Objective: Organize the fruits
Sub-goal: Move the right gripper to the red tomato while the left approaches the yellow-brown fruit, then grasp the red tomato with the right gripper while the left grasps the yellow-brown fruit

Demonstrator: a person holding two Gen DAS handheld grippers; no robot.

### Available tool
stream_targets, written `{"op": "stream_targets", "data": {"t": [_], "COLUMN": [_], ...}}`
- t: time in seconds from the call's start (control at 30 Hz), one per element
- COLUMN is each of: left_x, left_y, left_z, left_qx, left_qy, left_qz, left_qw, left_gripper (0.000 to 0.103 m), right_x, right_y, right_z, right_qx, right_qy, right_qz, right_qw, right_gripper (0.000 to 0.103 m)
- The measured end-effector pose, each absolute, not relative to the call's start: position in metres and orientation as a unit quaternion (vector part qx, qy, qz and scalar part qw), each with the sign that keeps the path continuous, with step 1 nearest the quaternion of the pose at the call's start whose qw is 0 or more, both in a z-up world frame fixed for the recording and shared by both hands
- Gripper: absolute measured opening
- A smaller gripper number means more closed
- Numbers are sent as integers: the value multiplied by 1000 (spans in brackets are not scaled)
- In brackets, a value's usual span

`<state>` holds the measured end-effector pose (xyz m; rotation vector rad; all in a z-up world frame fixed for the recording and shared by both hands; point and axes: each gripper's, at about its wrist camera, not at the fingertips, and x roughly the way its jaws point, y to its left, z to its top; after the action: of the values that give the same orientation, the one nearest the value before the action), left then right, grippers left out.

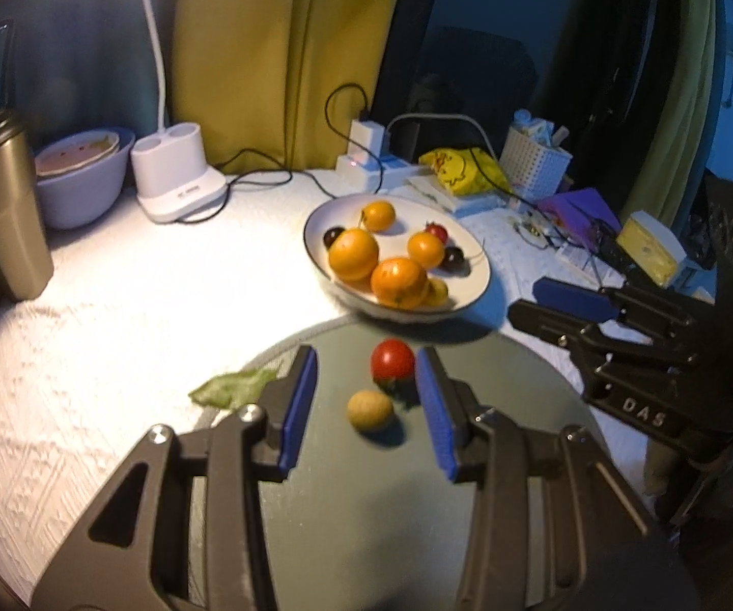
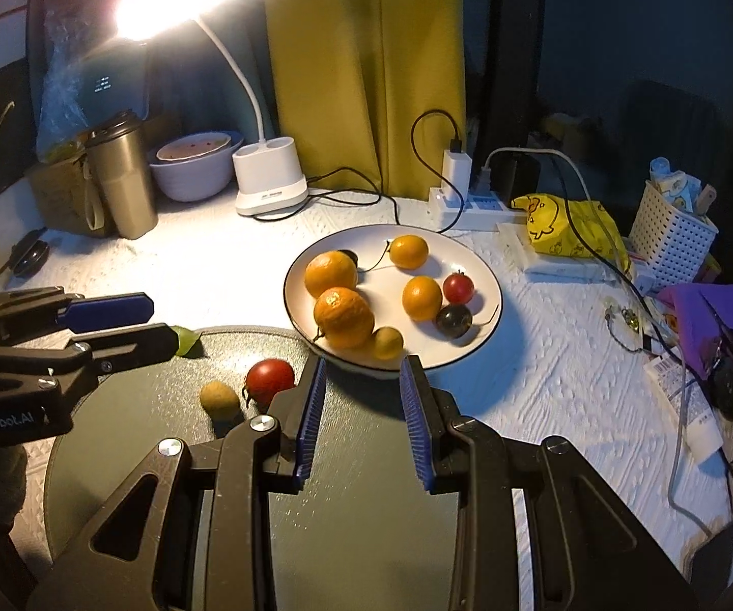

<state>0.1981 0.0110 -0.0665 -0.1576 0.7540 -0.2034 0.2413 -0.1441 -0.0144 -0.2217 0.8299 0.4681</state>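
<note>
Left hand-held gripper (image 1: pixel 366 397) is hovering over the dark round tray (image 1: pixel 509 407) with its blue pads standing apart and nothing pinched, pretty much lined up on the two fruits already sitting there: a red cherry tomato (image 1: pixel 392 360) and a small tan round fruit (image 1: pixel 369 410), just beside each other. From the left wrist view the tomato looks close to the right pad, but I can't tell if they touch. Right hand-held gripper (image 2: pixel 361 407) is also empty, with a clear gap showing between its ribbed pads and only the tray under them, and it's pointing toward the near rim of the white plate (image 2: pixel 488 285).

That plate still has most of the haul: several oranges, with the biggest orange (image 2: pixel 343 316) at the front, plus a red tomato, a couple of dark round fruits and a small yellowish one. So my read is we're early in the sorting, moving stuff from plate to tray or grouping by kind.

Next move probably needs one gripper to open wider if it's going for an orange, come down over it and squeeze gently. Round fruit rolls, and the plate's rim overlaps the tray edge, so watch for bumps.
</note>
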Motion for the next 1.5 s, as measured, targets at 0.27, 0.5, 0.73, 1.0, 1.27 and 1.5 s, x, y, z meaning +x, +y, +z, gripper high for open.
{"op": "stream_targets", "data": {"t": [0.27,0.5,0.73,1.0,1.27,1.5], "left_x": [195,204,213,220,221,217], "left_y": [4,-2,-6,-8,-2,13], "left_z": [-83,-101,-112,-120,-118,-110], "left_qx": [-75,-73,-68,-61,-68,-79], "left_qy": [386,409,423,428,425,412], "left_qz": [-95,-92,-87,-88,-105,-104], "left_qw": [914,905,899,897,896,902], "left_gripper": [42,42,42,41,29,29], "right_x": [233,233,238,241,245,244], "right_y": [-150,-158,-163,-156,-147,-129], "right_z": [-23,-33,-38,-43,-46,-47], "right_qx": [-99,-90,-83,-83,-89,-96], "right_qy": [407,414,420,426,431,436], "right_qz": [229,230,228,236,239,251], "right_qw": [879,876,874,869,865,859], "right_gripper": [32,32,32,32,32,32]}}
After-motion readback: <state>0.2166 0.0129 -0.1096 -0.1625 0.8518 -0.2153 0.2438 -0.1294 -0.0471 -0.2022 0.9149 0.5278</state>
